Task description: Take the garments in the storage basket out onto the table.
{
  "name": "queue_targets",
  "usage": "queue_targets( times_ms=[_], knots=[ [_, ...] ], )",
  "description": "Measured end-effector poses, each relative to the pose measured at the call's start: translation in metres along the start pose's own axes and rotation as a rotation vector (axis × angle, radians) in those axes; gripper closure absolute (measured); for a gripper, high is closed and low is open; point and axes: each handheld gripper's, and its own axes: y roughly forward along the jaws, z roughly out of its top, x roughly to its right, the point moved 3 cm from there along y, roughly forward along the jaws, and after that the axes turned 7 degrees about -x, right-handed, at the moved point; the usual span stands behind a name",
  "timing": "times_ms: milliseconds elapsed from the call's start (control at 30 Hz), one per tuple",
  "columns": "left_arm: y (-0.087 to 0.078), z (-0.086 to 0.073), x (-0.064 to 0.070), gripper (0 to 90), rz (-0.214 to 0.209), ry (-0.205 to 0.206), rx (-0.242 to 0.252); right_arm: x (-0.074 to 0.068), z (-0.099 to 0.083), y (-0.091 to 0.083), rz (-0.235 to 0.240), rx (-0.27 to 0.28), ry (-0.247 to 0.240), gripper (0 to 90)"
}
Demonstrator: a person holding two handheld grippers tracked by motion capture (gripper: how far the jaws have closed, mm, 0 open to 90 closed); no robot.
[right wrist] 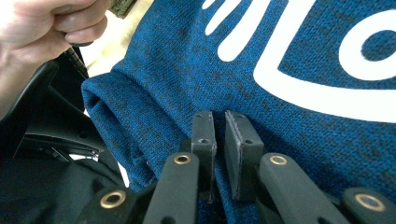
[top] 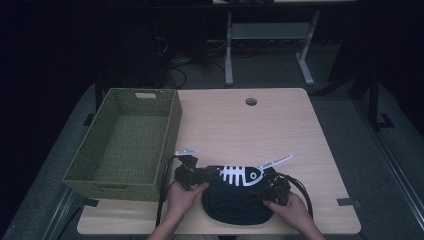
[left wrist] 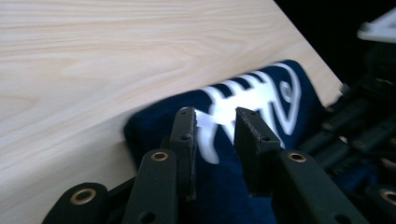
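A: Status on the tongs?

B: Left gripper (left wrist: 215, 116) has its jaws partly apart, over the left end of the shirt (top: 239, 197), right on the white fishbone print (top: 241, 175). I can't tell if there's cloth between the pads. Right gripper (right wrist: 219, 116): jaws nearly together with a thin gap. It looks pinched on a fold of the knit, but I can't confirm that.

A: Where's the shirt?

B: It's a folded bundle at the near edge of the table (top: 280, 125), between the two hands. Left hand (top: 184, 197) is at its left end, right hand (top: 292, 207) at its right.

A: How will it handle?

B: My read: light, soft and floppy, with zero stiffness. It'll sag and unfold if lifted from one point. The knit is grippy, so slip risk is low, and nothing's fragile. Best grab is the rolled edge (right wrist: 109, 112) on both ends, through all layers, so the fold holds. Pinching just the top layer will peel it open.

A: Surface?

B: Light wood laminate, smooth and flat, with a cable hole (top: 251, 101) at the far side. Cloth should slide easily on it.

A: Surroundings?

B: An empty green woven basket (top: 170, 120) stands on the left of the table, just beside the left gripper. That's the likely drop spot, though its walls are high, so the bundle needs lift to clear the rim. The room is dark, with carpet and desk legs (top: 228, 50) behind.
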Motion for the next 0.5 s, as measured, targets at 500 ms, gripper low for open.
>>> queue_targets(
  times_ms=[500],
  knots=[
    [-0.001, -0.001, 0.005, 68.0, -0.021, 0.006, -0.023, -0.006, 0.002, -0.002, 0.007, 0.008, -0.008, 75.0]
  ],
)
